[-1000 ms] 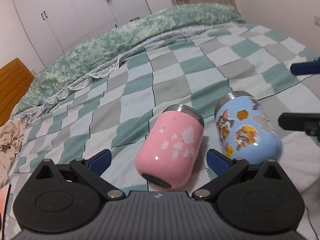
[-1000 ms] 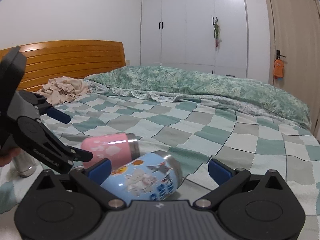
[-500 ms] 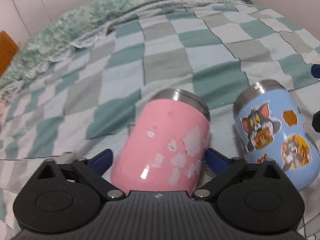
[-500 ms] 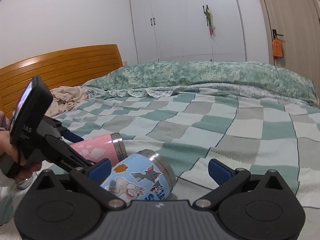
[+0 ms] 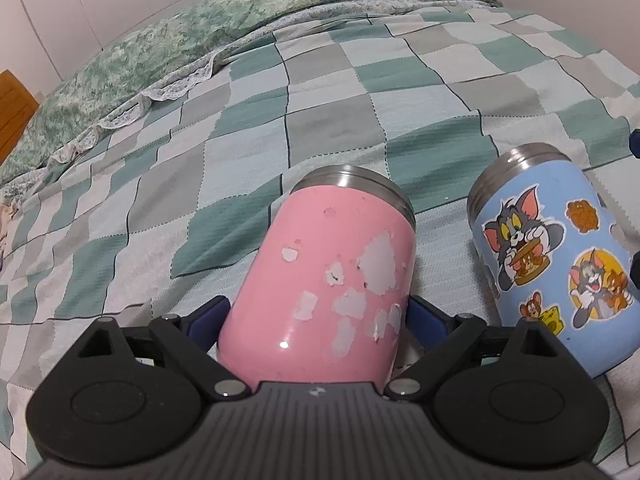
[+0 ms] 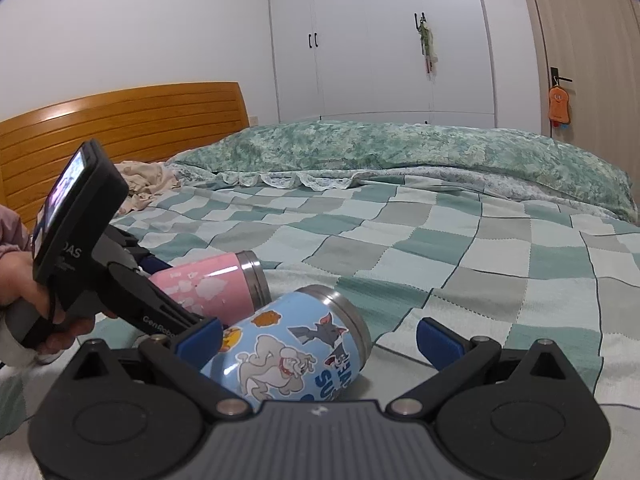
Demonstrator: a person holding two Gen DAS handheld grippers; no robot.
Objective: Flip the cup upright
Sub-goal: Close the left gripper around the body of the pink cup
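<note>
A pink cup (image 5: 328, 284) with chipped paint lies on its side on the checked bedspread, steel rim pointing away. My left gripper (image 5: 318, 320) has its blue pads against both sides of the cup's base end. A blue cartoon-sticker cup (image 5: 548, 264) lies on its side to the right. In the right wrist view the blue cup (image 6: 296, 344) lies between the open fingers of my right gripper (image 6: 320, 338), nearer the left pad, with a gap on the right. The pink cup (image 6: 216, 284) and the left gripper (image 6: 168, 312) lie behind it.
The checked bedspread (image 5: 340, 92) covers the bed. A rolled green quilt (image 6: 400, 152) lies along the far side. A wooden headboard (image 6: 120, 124) and beige clothing (image 6: 148, 180) are at the left. White wardrobes (image 6: 380, 40) and a door stand behind.
My left gripper moved forward around the pink cup and its pads closed in on the cup's sides. My right gripper moved closer around the blue cup.
</note>
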